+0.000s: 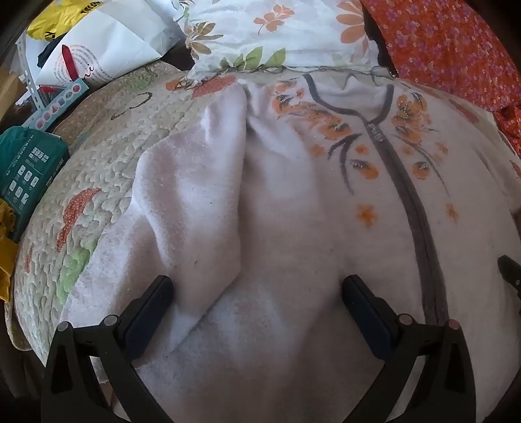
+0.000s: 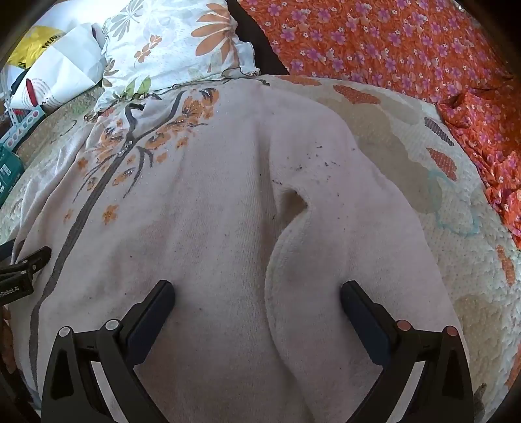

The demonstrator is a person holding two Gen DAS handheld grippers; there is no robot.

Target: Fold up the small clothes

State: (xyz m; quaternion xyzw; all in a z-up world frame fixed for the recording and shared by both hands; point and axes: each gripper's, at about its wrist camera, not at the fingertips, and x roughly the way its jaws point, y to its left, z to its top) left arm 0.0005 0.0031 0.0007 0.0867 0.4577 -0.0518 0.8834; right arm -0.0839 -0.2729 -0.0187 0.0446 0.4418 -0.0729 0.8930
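A small white fleece zip jacket (image 1: 293, 211) with orange flowers and a grey zip (image 1: 420, 227) lies front up on a quilted bedspread (image 1: 104, 156). Its left sleeve (image 1: 195, 195) is folded in over the body. My left gripper (image 1: 257, 289) hovers open over that sleeve's cuff, nothing pinched. In the right wrist view the same jacket (image 2: 202, 227) fills the frame, its right sleeve (image 2: 342, 227) lying along the body. My right gripper (image 2: 257, 293) stands open above the sleeve's lower end. The left gripper's tip (image 2: 29, 260) shows at the left edge there.
A floral pillow (image 1: 260, 29) lies beyond the collar. Orange flowered cloth (image 2: 407, 48) covers the far right. White and yellow bags (image 1: 97, 39), a green box (image 1: 29, 162) and yellow fabric (image 1: 6, 247) crowd the left edge of the bed.
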